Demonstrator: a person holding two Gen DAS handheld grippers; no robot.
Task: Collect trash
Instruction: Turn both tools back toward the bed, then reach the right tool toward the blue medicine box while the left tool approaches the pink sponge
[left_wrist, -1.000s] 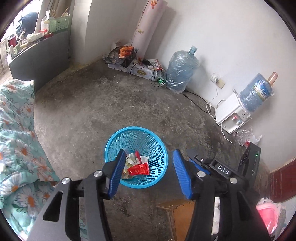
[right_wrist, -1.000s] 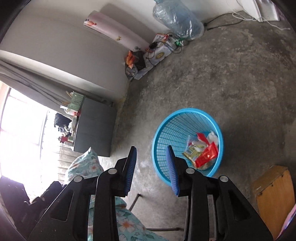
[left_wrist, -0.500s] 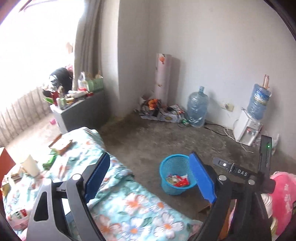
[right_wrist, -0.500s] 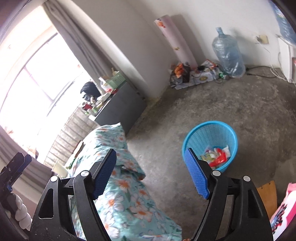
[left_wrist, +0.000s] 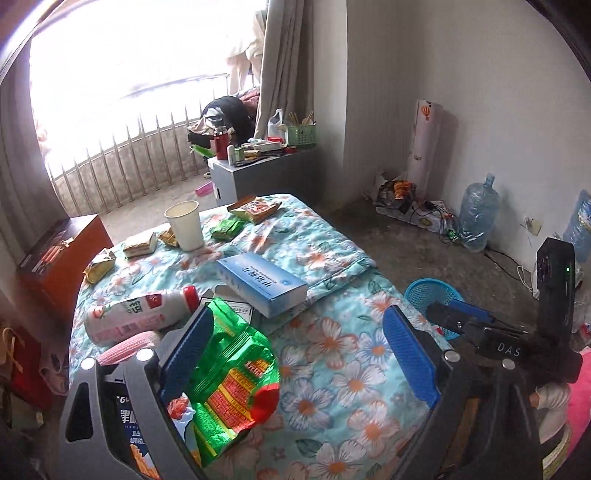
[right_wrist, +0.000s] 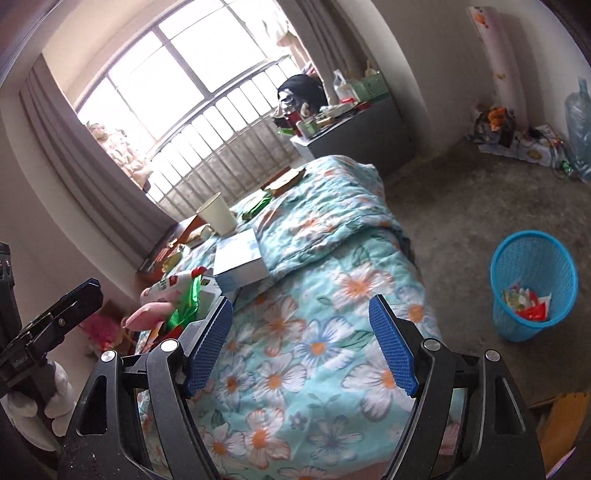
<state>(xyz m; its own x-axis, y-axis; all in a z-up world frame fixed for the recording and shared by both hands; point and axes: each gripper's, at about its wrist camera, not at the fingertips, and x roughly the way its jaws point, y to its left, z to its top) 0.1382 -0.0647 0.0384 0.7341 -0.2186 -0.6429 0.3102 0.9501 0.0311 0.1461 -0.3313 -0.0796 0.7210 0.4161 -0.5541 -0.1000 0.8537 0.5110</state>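
Left wrist view
Left gripper (left_wrist: 295, 350): jaws spread wide, nothing between the blue pads, hanging over the floral quilt (left_wrist: 351, 369).
Green snack bag (left_wrist: 229, 376): crumpled and shiny, lying on the quilt right against the left finger, partly overlapping it in the picture; not gripped.
Milk bottle (left_wrist: 136, 314): white, red cap, on its side just behind the green bag.
Blue box (left_wrist: 262, 282): flat on the bed, beyond the bag, its near end over a folded edge of quilt.
Paper cup (left_wrist: 184, 225): upright, farther up the bed, with small wrappers (left_wrist: 225, 229) scattered around it.
Blue basket (left_wrist: 434, 295): on the concrete floor beside the bed, only its rim showing past the quilt edge and the other gripper's body.
Water jug (left_wrist: 478, 214): against the far wall, on the floor.

Right wrist view
Right gripper (right_wrist: 301, 343): fingers far apart, empty, above the quilt (right_wrist: 314, 332) near the bed's edge.
Blue basket (right_wrist: 533, 284): standing on the floor well to the right of the bed, trash in red, white and green at its bottom.
Green snack bag (right_wrist: 186, 306): peeking out just left of the left finger, next to a pink plush (right_wrist: 147, 314).
Blue box (right_wrist: 240, 262): beyond the fingers, on the bed.
Paper cup (right_wrist: 218, 214): upright, farther back toward the window.
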